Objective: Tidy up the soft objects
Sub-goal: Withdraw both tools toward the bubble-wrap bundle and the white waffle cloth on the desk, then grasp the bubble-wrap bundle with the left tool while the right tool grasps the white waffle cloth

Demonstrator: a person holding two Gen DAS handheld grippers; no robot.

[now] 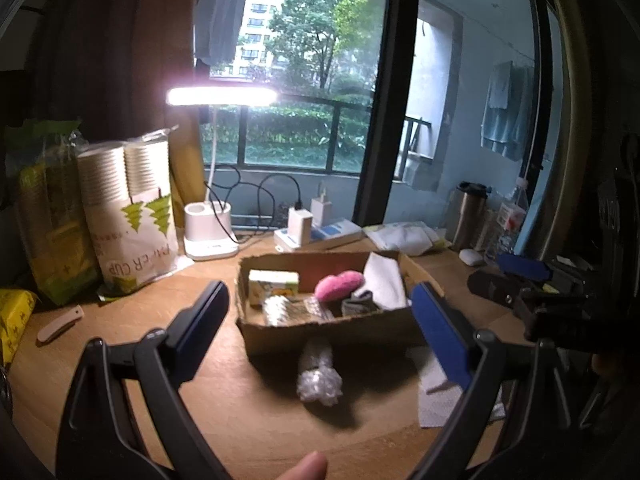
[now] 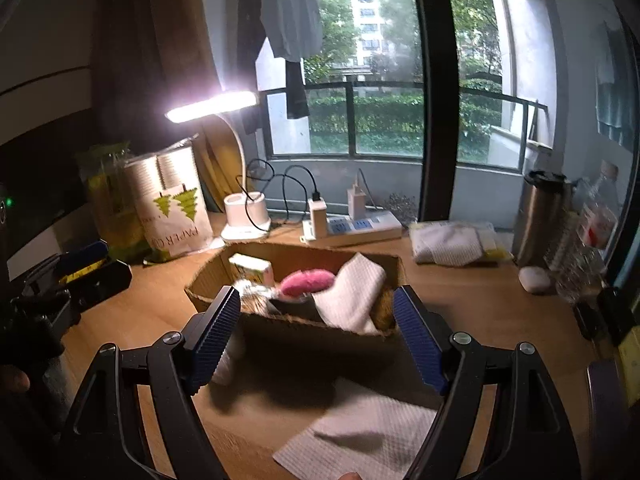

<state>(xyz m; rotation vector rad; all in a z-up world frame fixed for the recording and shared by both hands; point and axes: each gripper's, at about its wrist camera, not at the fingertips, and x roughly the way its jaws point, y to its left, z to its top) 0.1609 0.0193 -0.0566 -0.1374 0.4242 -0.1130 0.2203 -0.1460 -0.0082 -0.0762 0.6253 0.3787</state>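
A shallow cardboard box [image 1: 320, 330] sits mid-desk, also in the right wrist view [image 2: 304, 326]. It holds a pink plush [image 1: 338, 285], a white folded cloth [image 1: 382, 282], a grey item [image 1: 358, 306], a yellow-green carton [image 1: 274, 286] and a clear packet [image 1: 288, 310]. A bubble-wrap roll [image 1: 318, 374] lies on the desk in front of the box. A white paper towel [image 2: 356, 436] lies at the front right. My left gripper [image 1: 320, 330] is open and empty above the bubble wrap. My right gripper [image 2: 318, 334] is open and empty over the box's near wall.
A lit desk lamp [image 1: 222, 96], paper-cup sleeves [image 1: 128, 208], a yellow pack [image 1: 14, 320], a power strip [image 1: 320, 234], folded cloths [image 2: 452, 242], a steel tumbler [image 2: 544, 216], a water bottle [image 2: 592, 232] and a white earbud case [image 2: 536, 278] ring the wooden desk [image 1: 200, 380].
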